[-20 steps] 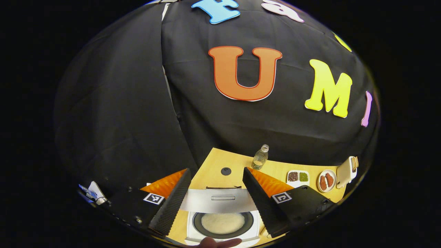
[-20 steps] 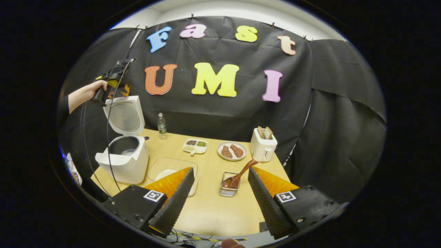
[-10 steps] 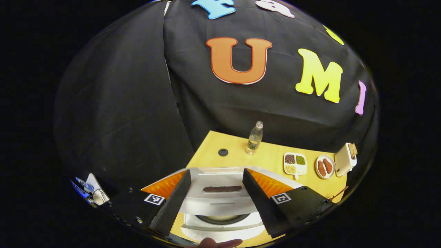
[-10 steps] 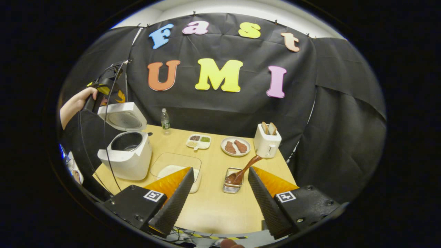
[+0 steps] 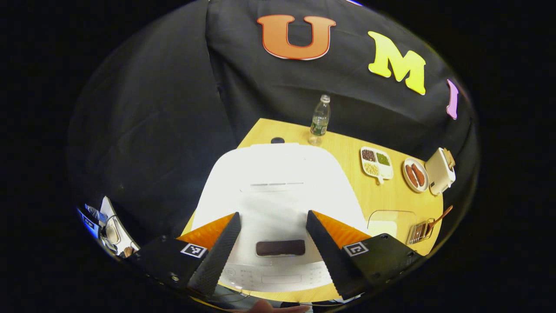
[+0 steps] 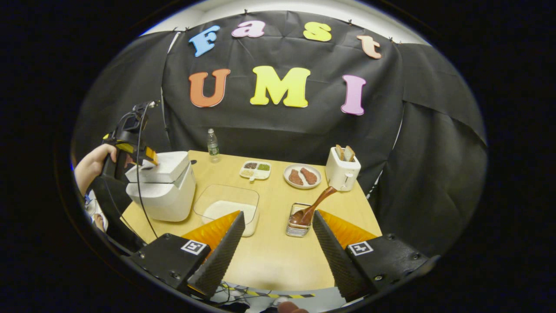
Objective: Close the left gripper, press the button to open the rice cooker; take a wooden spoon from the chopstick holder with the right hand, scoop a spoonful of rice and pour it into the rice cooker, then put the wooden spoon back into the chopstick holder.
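The white rice cooker (image 5: 278, 191) lies right under my left gripper (image 5: 273, 214), whose fingers stand open over its lid above the dark button (image 5: 280, 247). In the right gripper view the cooker (image 6: 163, 191) has its lid lowered, with a thin gap at the front. A hand holds the left gripper (image 6: 130, 145) on top of it. My right gripper (image 6: 278, 214) is open above the near table edge. The wooden spoon (image 6: 310, 208) leans in the metal chopstick holder (image 6: 297, 226). A clear box of rice (image 6: 228, 208) sits between cooker and holder.
Along the back of the wooden table (image 6: 269, 261) stand a water bottle (image 6: 212, 144), a divided dish of grains (image 6: 255, 170), a plate of meat (image 6: 302, 176) and a white toaster (image 6: 343, 173). Cables run under the near edge.
The cooker's lid has swung from upright down to almost shut, and the left gripper came down with it. The right gripper stayed open and barely shifted.
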`<state>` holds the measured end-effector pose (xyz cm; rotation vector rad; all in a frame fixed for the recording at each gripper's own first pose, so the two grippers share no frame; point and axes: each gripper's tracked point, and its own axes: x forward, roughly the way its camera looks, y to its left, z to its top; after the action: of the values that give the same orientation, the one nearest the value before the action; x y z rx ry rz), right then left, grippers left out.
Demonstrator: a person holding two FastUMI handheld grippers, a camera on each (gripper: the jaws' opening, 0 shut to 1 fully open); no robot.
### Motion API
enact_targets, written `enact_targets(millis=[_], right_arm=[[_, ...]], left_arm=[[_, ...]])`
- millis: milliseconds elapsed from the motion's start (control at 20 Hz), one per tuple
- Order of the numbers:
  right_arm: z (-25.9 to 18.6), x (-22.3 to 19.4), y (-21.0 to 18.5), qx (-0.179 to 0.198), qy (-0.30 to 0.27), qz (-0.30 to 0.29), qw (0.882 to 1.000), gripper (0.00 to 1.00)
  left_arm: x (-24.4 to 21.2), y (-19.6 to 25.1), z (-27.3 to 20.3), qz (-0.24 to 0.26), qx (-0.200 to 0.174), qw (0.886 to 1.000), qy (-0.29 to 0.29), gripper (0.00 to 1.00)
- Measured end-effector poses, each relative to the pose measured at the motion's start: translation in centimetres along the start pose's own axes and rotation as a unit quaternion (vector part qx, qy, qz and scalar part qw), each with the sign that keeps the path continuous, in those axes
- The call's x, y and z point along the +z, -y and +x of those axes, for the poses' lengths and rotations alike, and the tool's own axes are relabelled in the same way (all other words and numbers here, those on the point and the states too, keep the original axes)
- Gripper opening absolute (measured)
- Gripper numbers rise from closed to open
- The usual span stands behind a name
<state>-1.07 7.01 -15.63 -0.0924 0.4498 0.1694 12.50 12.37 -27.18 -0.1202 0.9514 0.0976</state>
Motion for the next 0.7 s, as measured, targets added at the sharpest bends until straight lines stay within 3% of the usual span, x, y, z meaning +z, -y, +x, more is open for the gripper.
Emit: enact_targets(millis=[250,700], right_arm=[[0.2,-0.5,0.3,-0.003,-0.01,0.004,1.0,1.0],[0.4,-0.8,0.1,0.002,-0.015,0.008,1.0,1.0]], left_arm=[[-1.6,0.2,1.4,-0.013,-0.005,1.0,-0.015,0.99],[-1.5,0.1,1.5,-0.009,-0.001,1.0,0.015,1.0]])
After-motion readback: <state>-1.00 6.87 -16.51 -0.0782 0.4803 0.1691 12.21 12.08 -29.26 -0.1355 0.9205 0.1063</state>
